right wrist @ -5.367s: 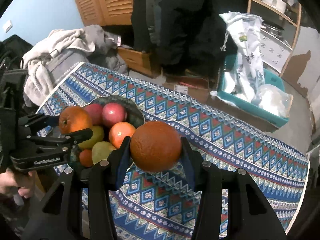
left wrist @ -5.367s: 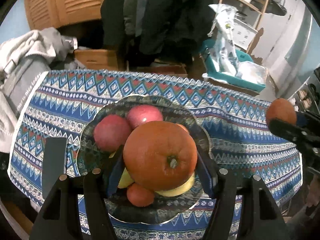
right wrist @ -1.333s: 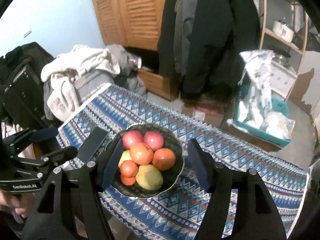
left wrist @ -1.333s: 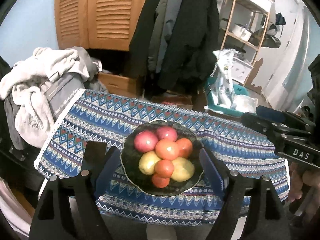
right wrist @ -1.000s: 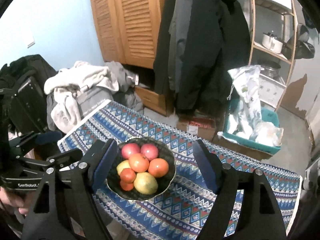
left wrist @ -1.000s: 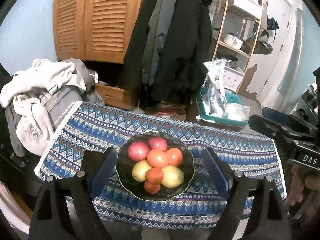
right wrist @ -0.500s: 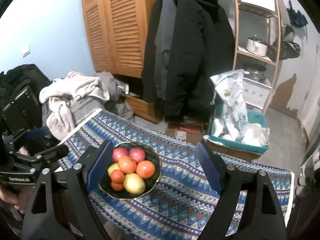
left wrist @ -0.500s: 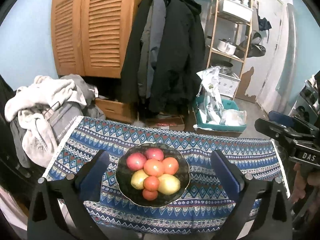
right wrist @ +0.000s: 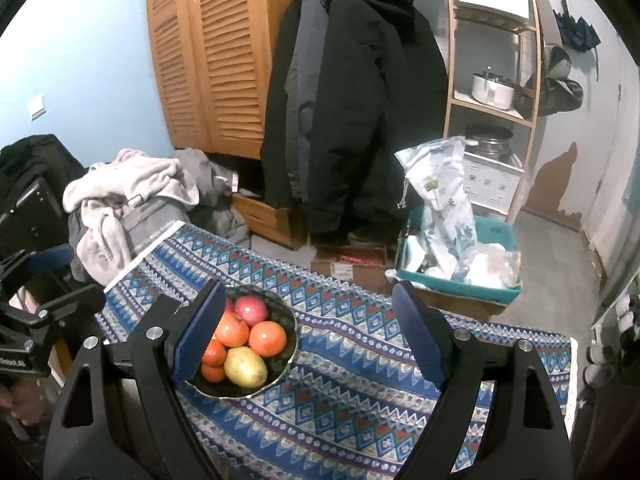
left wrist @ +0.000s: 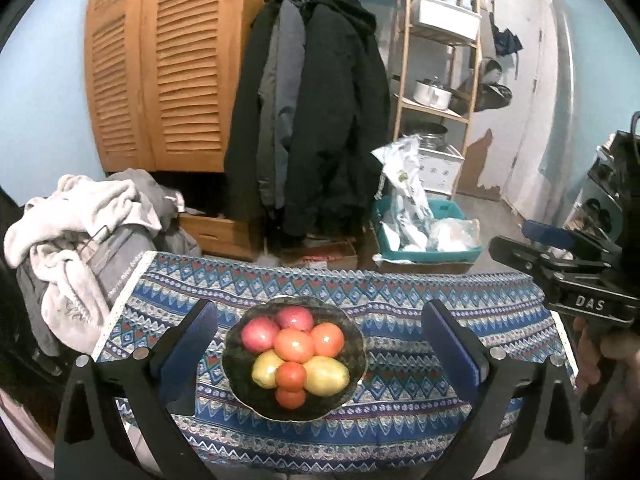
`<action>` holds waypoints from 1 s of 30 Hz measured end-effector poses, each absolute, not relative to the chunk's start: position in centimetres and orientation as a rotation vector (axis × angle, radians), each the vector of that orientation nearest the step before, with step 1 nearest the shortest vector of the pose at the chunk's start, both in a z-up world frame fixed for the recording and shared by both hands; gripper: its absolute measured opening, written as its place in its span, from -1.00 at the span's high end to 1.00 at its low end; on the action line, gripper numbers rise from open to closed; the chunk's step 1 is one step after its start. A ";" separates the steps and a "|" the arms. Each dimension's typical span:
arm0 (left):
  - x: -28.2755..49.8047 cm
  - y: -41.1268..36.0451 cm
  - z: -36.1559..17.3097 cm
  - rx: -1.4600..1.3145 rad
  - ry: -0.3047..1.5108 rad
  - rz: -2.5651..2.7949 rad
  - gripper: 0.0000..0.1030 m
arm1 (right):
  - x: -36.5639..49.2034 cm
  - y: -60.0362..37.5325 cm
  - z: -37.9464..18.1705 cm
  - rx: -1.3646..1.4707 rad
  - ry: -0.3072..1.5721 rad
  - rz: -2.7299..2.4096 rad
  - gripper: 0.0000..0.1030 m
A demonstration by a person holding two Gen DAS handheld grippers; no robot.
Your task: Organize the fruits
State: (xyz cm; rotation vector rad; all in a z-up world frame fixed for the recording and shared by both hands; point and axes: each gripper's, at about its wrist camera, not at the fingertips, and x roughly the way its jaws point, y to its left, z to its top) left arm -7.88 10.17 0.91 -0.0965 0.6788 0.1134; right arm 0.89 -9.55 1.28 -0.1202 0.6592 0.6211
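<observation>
Dark glass bowl [left wrist: 352, 340] near the table's [left wrist: 480, 312] front-left edge holds all the fruit [left wrist: 296, 344]. Left gripper [left wrist: 320, 340] and right gripper [right wrist: 308, 332] both gape wide, empty. Judging it finished: hold them high and clear, don't nudge the pile

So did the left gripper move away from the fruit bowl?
Yes. The left gripper has pulled up and back; the fruit bowl looks smaller on the tablecloth now.

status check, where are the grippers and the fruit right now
Left gripper open, empty. Right gripper open, empty. Fruits piled in dark bowl on patterned tablecloth. Nothing in the way.
</observation>
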 end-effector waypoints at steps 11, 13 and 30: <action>-8.0 9.7 1.3 -0.085 0.670 0.115 -0.99 | 0.7 -9.5 1.1 -0.125 0.665 0.628 -0.63; -8.1 9.7 1.2 -0.081 0.671 0.119 -0.99 | 0.7 -9.6 1.2 -0.124 0.665 0.628 -0.64; -8.0 9.6 1.3 -0.081 0.671 0.126 -0.99 | 0.5 -9.4 1.3 -0.125 0.667 0.634 -0.64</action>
